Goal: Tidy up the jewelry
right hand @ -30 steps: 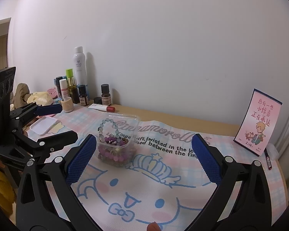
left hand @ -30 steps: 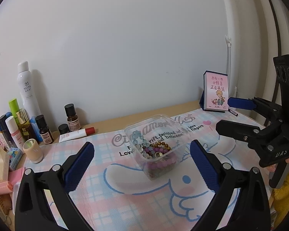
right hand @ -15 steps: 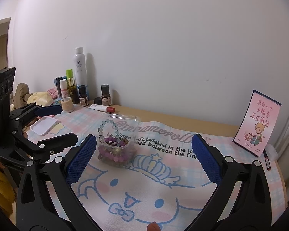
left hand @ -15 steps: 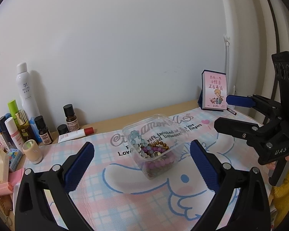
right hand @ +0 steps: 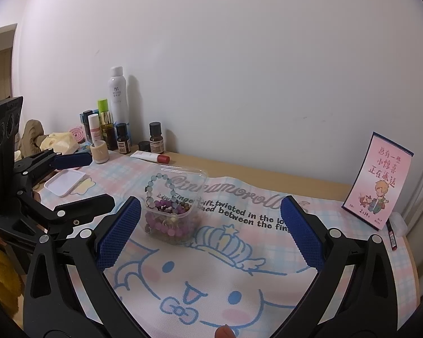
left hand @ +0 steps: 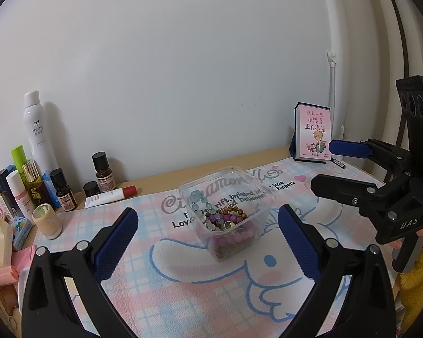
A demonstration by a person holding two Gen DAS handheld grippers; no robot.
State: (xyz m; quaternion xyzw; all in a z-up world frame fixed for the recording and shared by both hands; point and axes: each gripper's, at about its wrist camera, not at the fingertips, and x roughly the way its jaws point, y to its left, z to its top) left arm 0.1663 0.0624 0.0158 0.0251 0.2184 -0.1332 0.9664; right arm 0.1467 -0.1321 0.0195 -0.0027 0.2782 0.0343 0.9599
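A clear plastic box (left hand: pixel 256 186) stands on the pink and blue cartoon mat (left hand: pixel 200 287); it also shows in the right wrist view (right hand: pixel 200 177). Inside lie several bead bracelets (left hand: pixel 228 225), purple, brown and pale blue; a pale blue one (right hand: pixel 158 186) leans up against the box wall. My left gripper (left hand: pixel 208 242) is open and empty, held short of the box. My right gripper (right hand: pixel 211 233) is open and empty, with the box ahead between its fingers. Each gripper shows in the other's view, left (right hand: pixel 81 180) and right (left hand: pixel 341 169).
Bottles and cosmetics (left hand: pixel 36 169) stand along the wall at the left, with a red-capped tube (left hand: pixel 110 195) lying beside them. A pink card stand (left hand: pixel 313 138) is at the right. A small white tray (right hand: pixel 65 181) lies on the mat's left part.
Both grippers have drifted only slightly; the box sits a little lower and more to the left in the left wrist view. Nothing was taken hold of or let go.
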